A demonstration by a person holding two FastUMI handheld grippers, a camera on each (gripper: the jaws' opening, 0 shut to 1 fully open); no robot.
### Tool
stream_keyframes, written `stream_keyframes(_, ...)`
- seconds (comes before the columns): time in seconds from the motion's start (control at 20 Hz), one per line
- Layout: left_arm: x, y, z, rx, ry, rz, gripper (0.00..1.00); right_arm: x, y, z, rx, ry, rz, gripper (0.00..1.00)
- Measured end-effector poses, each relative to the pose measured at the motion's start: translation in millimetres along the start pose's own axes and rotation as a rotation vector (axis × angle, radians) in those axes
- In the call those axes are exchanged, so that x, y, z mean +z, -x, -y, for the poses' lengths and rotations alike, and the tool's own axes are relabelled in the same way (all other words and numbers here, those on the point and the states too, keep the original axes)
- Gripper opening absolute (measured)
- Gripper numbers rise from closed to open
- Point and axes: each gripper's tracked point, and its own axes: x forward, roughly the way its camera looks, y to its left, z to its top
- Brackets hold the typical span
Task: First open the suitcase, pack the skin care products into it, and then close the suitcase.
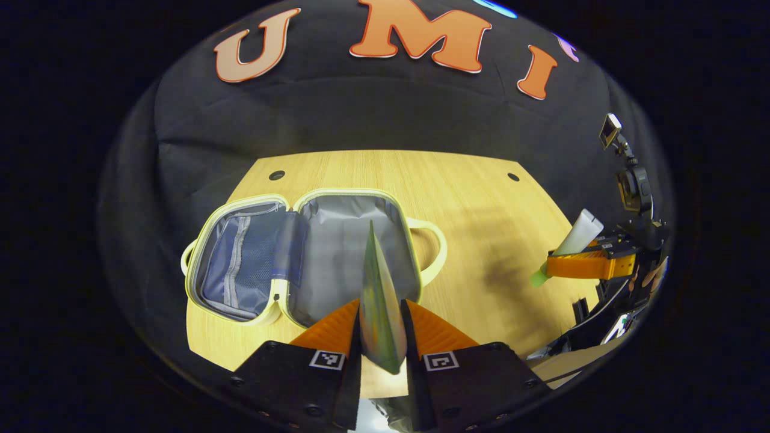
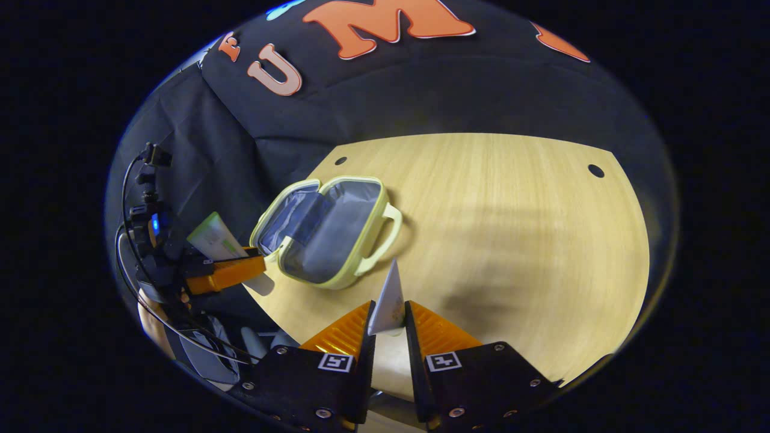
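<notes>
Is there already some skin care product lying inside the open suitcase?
No: in the left gripper view the open suitcase shows bare grey lining in both halves, while the green tube is clamped in the left gripper above the table.

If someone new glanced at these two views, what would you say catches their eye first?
Probably the pale yellow suitcase, lying wide open on the wooden table with its grey lining showing and nothing packed inside. Next, the left gripper is shut on a green tube held in front of the case. The right gripper likewise clamps a white tube above the table.
</notes>
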Motion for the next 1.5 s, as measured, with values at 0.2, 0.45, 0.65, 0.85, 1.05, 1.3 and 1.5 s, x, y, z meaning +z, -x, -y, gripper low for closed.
stream_keyframes(0.2,-0.4,-28.0,-34.1,-0.108,-0.018,-0.114,0.33,11.5,-32.3,-42.7,-0.006,-0.057,0.007,0.30)
stream_keyframes(0.45,-2.8,-87.7,-77.9,-0.187,-0.093,-0.253,0.31,10.5,-72.3,-74.4,-0.056,-0.172,0.002,0.30)
stream_keyframes(0.65,-12.8,-137.3,-87.1,-0.235,-0.080,-0.373,0.33,8.5,-83.0,-86.5,-0.092,-0.234,-0.001,0.31)
stream_keyframes(0.85,-16.1,-166.7,-82.9,-0.274,-0.078,-0.419,0.35,5.2,-87.0,-83.6,-0.140,-0.265,-0.002,0.30)
stream_keyframes(1.05,-1.7,-163.9,-67.0,-0.320,-0.099,-0.382,0.62,10.5,-87.0,-81.8,-0.155,-0.285,-0.001,0.30)
stream_keyframes(1.3,25.2,-149.3,-78.4,-0.235,-0.144,-0.251,0.98,22.8,-86.9,-94.0,-0.128,-0.236,-0.010,0.30)
stream_keyframes(1.5,48.9,-112.4,-109.6,-0.177,-0.127,-0.095,0.98,36.3,-97.9,-112.8,-0.084,-0.170,-0.045,0.30)
